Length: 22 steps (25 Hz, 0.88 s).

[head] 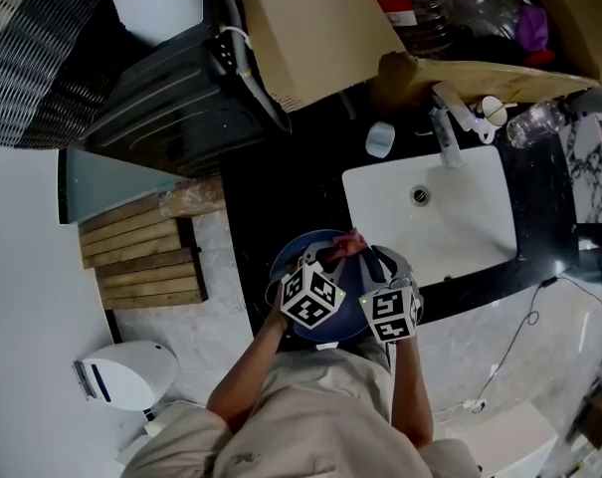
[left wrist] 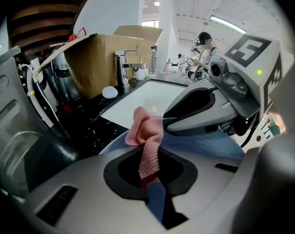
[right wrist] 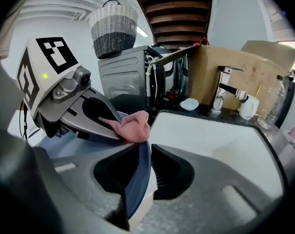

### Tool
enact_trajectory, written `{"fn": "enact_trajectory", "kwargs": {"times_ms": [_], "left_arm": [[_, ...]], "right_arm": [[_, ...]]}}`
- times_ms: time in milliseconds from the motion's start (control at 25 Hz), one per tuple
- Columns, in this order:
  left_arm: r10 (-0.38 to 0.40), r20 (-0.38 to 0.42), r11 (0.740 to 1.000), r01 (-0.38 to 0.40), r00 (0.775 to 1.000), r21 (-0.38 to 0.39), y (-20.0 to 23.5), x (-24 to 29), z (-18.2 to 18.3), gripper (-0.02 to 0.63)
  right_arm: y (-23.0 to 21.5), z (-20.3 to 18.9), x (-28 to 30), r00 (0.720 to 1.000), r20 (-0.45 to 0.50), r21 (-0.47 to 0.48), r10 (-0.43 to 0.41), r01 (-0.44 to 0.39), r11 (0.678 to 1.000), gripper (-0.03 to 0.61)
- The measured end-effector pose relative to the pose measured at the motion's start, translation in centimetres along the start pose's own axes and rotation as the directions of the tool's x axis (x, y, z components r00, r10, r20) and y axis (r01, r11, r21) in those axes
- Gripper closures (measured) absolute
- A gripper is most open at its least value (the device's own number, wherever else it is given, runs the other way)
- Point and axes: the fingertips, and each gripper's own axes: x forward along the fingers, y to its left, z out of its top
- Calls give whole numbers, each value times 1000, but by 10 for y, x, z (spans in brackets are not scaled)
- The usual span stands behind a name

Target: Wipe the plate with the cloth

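Both grippers loaded, just beside sink [head: 450,222]: right gripper [right wrist: 146,156] clamps blue plate [right wrist: 136,182] by rim, left gripper [left wrist: 148,168] pinches pink cloth [left wrist: 148,133], cloth touching plate's sink-side edge, plate face right under it.

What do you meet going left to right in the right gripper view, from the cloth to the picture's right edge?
cloth → small white rounded object → faucet → white cup → clear bottle
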Motion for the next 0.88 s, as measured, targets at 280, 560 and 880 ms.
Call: {"fn": "enact_trajectory", "kwargs": {"times_ms": [280, 560, 880], "left_arm": [[23, -20, 999, -23, 1000, -27, 6, 1, -2, 581], [57, -50, 997, -60, 997, -48, 15, -3, -8, 582], [97, -107, 992, -106, 990, -74, 26, -10, -18, 581]], "right_arm": [[-4, -5, 1, 1000, -4, 3, -9, 9, 1000, 522], [-5, -4, 1, 1000, 6, 10, -16, 16, 1000, 526], [-4, -5, 0, 1000, 8, 13, -22, 21, 1000, 526]]}}
